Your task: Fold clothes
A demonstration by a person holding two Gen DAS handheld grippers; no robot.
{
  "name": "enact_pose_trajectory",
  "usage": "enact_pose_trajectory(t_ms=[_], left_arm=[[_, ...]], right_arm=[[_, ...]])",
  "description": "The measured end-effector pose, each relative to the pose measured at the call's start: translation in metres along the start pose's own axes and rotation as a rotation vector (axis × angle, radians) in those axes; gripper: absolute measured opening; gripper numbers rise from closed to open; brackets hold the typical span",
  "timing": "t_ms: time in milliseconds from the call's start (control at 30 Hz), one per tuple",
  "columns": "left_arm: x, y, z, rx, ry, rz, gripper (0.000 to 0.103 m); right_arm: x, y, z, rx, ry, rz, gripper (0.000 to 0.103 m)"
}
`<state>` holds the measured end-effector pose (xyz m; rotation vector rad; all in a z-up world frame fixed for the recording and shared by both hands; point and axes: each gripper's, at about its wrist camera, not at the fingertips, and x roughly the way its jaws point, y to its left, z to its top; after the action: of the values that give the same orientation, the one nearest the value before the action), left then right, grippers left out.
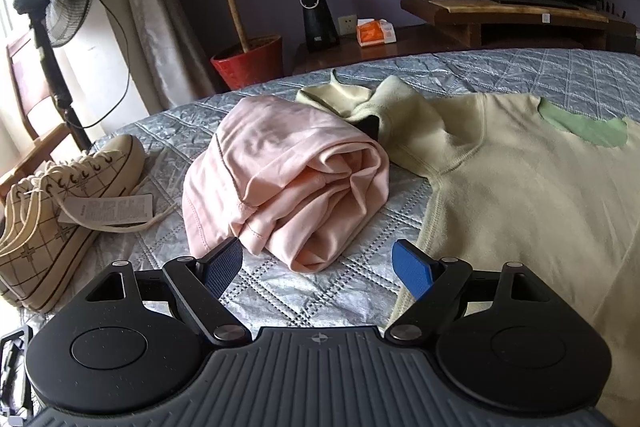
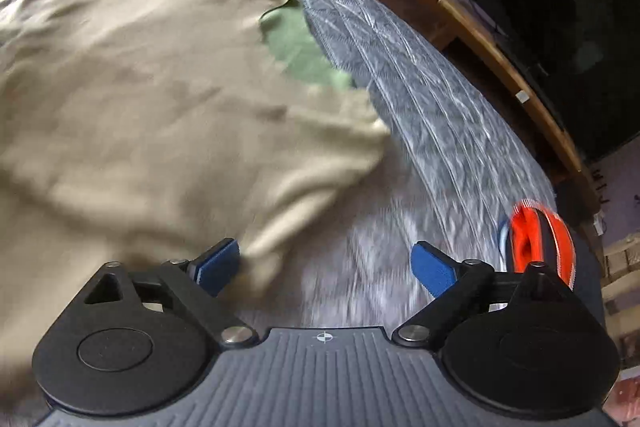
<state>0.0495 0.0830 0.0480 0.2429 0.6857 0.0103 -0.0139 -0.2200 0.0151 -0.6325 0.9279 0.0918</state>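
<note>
The pale yellow-green shirt (image 1: 532, 187) is spread flat on the quilted bed (image 1: 560, 71), a rolled pink garment (image 1: 288, 171) touching its sleeve. Bare quilt is seen beyond its right edge. Both left tongs (image 1: 318, 263) and right tongs (image 2: 326, 263) are held released, empty.

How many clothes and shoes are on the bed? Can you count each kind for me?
Clothes: 2, a pink garment and a cream shirt.
Shoes: 2, a checked cream pair lying side by side.
Orange and black thing: 1, too blurred to name.
Total: 5 things on the bed.
</note>
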Motion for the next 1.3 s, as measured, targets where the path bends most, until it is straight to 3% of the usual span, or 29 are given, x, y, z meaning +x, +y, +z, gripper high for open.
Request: enact_pose_trajectory(t_ms=[133,233,333,400,600,700,733,833,900,933,1000,1067,1167,1300], left_arm=[[-0.001,0.001,0.000,-0.006,-0.003,0.001,0.086],[0.001,0.000,-0.002,-0.003,0.002,0.020,0.086],[0.003,0.003,-0.001,-0.024,0.011,0.033,0.086],[0.002,0.006,-0.001,-0.037,0.007,0.036,0.086],[0.004,0.011,-0.001,-0.059,0.013,0.040,0.086],[0.005,0.015,-0.001,-0.082,0.020,0.034,0.086],[0.006,0.016,-0.001,-0.091,0.023,0.029,0.086],[0.006,0.019,-0.002,-0.103,0.028,0.025,0.086],[0.006,0.021,-0.002,-0.108,0.029,0.022,0.086],[0.007,0.022,-0.003,-0.111,0.029,0.022,0.086],[0.007,0.026,-0.003,-0.120,0.029,0.021,0.086],[0.007,0.031,-0.003,-0.143,0.030,0.017,0.086],[0.010,0.040,-0.003,-0.184,0.041,0.011,0.087],[0.009,0.046,-0.004,-0.211,0.043,0.018,0.087]], right_arm=[[-0.015,-0.005,-0.008,0.043,-0.014,-0.005,0.098],[-0.014,-0.008,0.006,0.079,-0.036,0.039,0.102],[-0.001,0.004,0.008,-0.045,0.015,0.035,0.103],[-0.010,-0.016,0.020,0.119,-0.019,0.180,0.098],[-0.040,-0.074,0.061,0.589,-0.154,0.625,0.096],[-0.074,-0.083,0.102,0.615,-0.373,0.881,0.097],[-0.083,-0.083,0.118,0.610,-0.437,0.939,0.102],[-0.087,-0.082,0.157,0.638,-0.528,1.076,0.103],[-0.079,-0.080,0.179,0.702,-0.582,1.276,0.103],[-0.076,-0.077,0.185,0.723,-0.587,1.328,0.103],[-0.073,-0.063,0.193,0.738,-0.563,1.304,0.103],[-0.067,-0.045,0.188,0.801,-0.524,1.371,0.103],[-0.066,0.003,0.161,0.984,-0.457,1.510,0.103],[-0.085,0.080,0.112,1.142,-0.354,1.511,0.103]])
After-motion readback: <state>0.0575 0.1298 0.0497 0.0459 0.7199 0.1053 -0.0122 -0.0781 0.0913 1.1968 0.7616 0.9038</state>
